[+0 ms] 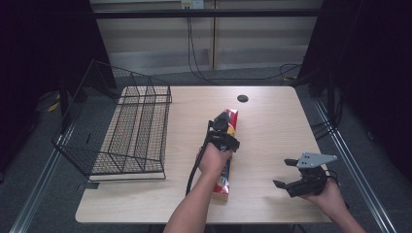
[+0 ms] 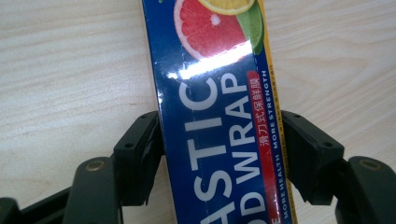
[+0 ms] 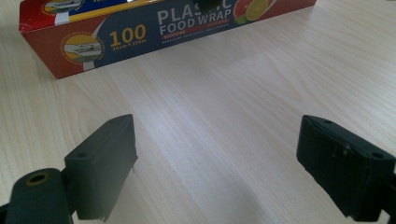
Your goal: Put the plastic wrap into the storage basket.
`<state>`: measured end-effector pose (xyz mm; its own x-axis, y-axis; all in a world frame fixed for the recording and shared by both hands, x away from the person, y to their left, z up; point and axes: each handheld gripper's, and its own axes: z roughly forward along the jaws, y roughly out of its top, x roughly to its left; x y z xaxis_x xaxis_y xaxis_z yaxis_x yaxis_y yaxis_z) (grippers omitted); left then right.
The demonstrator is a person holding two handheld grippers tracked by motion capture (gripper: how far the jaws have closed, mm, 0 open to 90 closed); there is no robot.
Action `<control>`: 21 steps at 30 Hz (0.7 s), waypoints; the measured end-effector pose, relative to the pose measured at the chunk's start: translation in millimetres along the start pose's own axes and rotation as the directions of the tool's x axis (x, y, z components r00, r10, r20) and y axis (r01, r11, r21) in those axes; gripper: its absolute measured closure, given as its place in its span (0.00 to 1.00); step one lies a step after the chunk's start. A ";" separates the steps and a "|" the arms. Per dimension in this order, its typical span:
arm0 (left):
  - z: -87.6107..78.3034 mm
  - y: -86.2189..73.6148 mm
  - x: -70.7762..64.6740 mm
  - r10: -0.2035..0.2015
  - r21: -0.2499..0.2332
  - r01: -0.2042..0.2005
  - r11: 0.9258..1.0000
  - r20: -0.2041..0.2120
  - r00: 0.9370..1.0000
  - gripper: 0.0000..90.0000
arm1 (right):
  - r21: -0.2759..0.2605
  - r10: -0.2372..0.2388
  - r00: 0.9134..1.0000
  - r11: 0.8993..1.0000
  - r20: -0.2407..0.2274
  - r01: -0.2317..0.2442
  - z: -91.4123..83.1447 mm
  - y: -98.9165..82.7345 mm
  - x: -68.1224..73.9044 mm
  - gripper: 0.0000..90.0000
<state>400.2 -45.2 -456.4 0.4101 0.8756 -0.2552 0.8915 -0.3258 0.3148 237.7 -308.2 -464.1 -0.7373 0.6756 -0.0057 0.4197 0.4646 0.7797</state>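
Note:
A long blue and red plastic wrap box (image 1: 224, 180) lies flat on the wooden table (image 1: 272, 126), running from the near edge toward the middle. My left gripper (image 1: 222, 120) comes down over the box's far half. In the left gripper view the two black jaws sit on either long side of the box (image 2: 219, 93), pads against its edges, so the left gripper (image 2: 219, 140) is shut on it. My right gripper (image 1: 284, 173) rests near the table's front right, open, with bare wood between its jaws. The right gripper view has the right gripper (image 3: 217, 154) facing the box (image 3: 140, 32) from the side.
A black wire basket (image 1: 121, 126) stands tilted on the table's left side, overhanging the left edge. A small dark round hole (image 1: 242, 98) marks the table's far middle. Cables (image 1: 194, 58) trail on the floor behind the table.

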 end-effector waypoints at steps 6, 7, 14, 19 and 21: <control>-4.6 4.1 -1.4 -0.001 0.018 0.002 1.000 -0.031 1.000 0.46 | -0.005 0.002 1.000 1.000 0.000 -0.002 -0.5 0.3 0.1 0.13; -6.5 5.1 -0.7 0.001 0.021 0.000 1.000 -0.032 0.999 0.48 | -0.007 0.001 1.000 1.000 -0.001 -0.001 -1.1 0.4 0.0 0.13; -21.1 7.1 2.6 0.038 0.051 -0.037 0.998 -0.010 0.999 0.50 | -0.007 -0.005 1.000 1.000 0.002 0.005 -0.9 0.0 -0.8 0.13; -47.9 13.3 10.7 0.039 0.067 -0.038 0.997 -0.014 0.999 0.50 | -0.011 0.005 1.000 1.000 0.008 -0.004 -1.9 -0.7 -1.5 0.13; -53.8 13.7 12.1 0.042 0.073 -0.040 0.997 -0.027 0.999 0.50 | -0.010 0.003 1.000 1.000 0.006 -0.003 -2.1 -0.7 -1.5 0.13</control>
<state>407.1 -19.9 -406.0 0.4417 0.8704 -0.2175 0.8861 -0.3854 0.2575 237.4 -310.7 -463.3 -0.7328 0.6804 -0.0070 0.4168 0.4569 0.7858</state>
